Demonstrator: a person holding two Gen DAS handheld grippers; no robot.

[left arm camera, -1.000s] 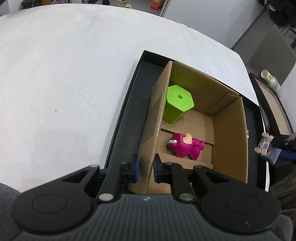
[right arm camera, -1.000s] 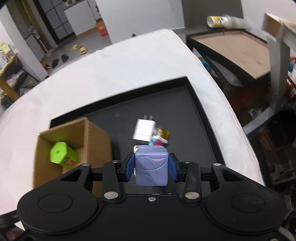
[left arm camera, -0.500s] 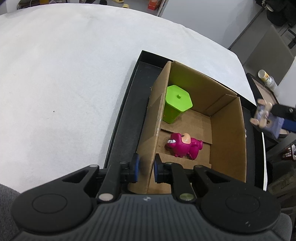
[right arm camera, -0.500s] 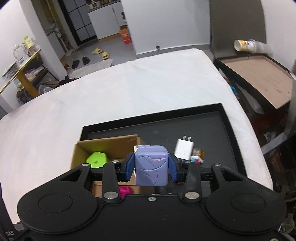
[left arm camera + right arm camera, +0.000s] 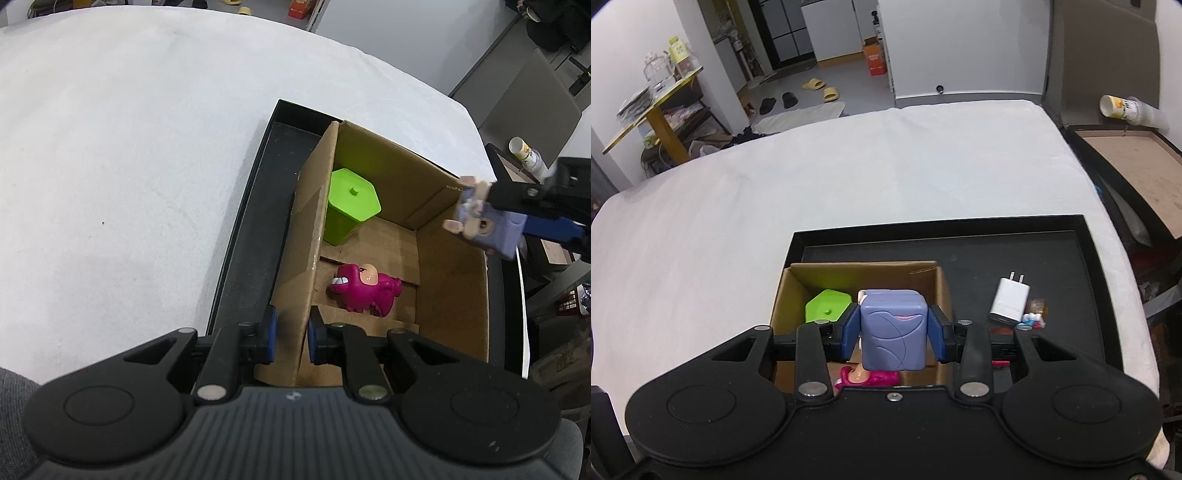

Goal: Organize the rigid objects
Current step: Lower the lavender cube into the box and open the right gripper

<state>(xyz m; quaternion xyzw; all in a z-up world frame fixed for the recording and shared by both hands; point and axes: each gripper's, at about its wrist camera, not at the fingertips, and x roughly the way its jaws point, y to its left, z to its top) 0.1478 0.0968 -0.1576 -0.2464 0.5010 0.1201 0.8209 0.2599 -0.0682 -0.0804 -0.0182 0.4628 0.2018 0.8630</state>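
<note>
Right tool (image 5: 892, 333) clenched on the purple block toy (image 5: 893, 334), above the cardboard box (image 5: 450, 291). Left tool (image 5: 289, 336) pinches the box's wall. Green pot (image 5: 349, 205) and pink dinosaur (image 5: 364, 290) are in; white charger (image 5: 1009, 301) and, seemingly, small bits remain on the black tray (image 5: 1067, 223).

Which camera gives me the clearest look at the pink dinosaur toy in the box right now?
The left wrist view: the pink dinosaur toy lies fully visible on the floor of the cardboard box. In the right wrist view only a sliver of it shows, below the purple cube held in the right claw.
</note>
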